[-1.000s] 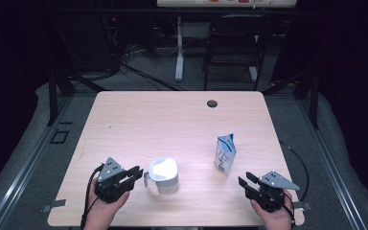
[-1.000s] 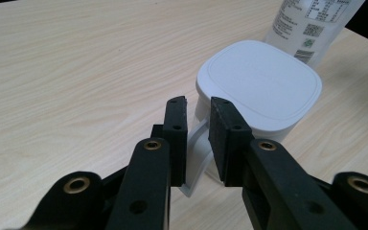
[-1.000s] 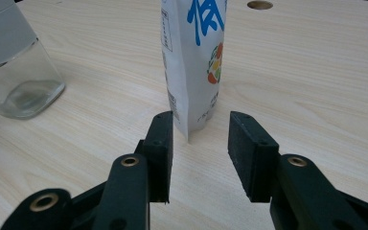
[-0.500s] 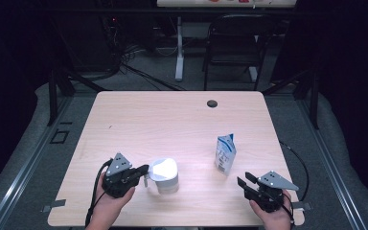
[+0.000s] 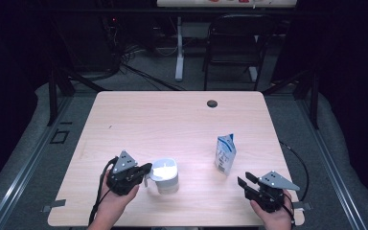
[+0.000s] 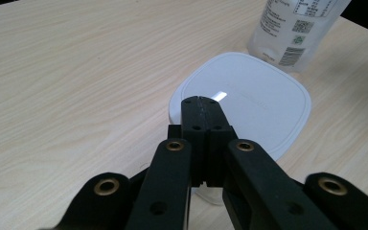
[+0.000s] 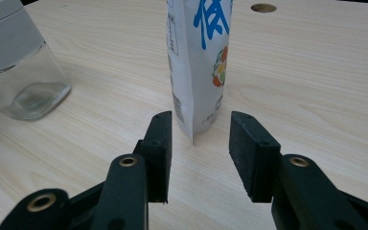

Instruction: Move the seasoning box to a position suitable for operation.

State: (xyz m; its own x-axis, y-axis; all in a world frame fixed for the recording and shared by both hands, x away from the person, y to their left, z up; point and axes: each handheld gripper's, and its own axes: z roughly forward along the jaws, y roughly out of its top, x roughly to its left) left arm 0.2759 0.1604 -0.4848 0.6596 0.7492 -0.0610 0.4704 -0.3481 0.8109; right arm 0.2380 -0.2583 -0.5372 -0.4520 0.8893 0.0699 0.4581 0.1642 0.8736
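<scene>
A clear jar (image 5: 165, 175) with a white square lid (image 6: 258, 96) stands near the table's front, left of centre. My left gripper (image 5: 148, 168) is at its left side, and its jaws, pressed together, reach over the lid's near edge (image 6: 200, 100). A small white glint shows at their tip; I cannot tell if anything is pinched. A blue-and-white carton (image 5: 225, 153) stands upright to the right, also behind the jar (image 6: 297, 28). My right gripper (image 5: 245, 178) is open just short of the carton (image 7: 201, 57), its pads apart from it (image 7: 199, 129).
A dark round hole (image 5: 212, 103) sits in the wooden table (image 5: 172, 120) near its far edge. A chair (image 5: 232, 43) and cables stand on the floor beyond the table. The jar (image 7: 19, 72) appears at the left of the right gripper view.
My left gripper moved right to the jar and its jaws went from apart to together. The right gripper and the carton kept their places.
</scene>
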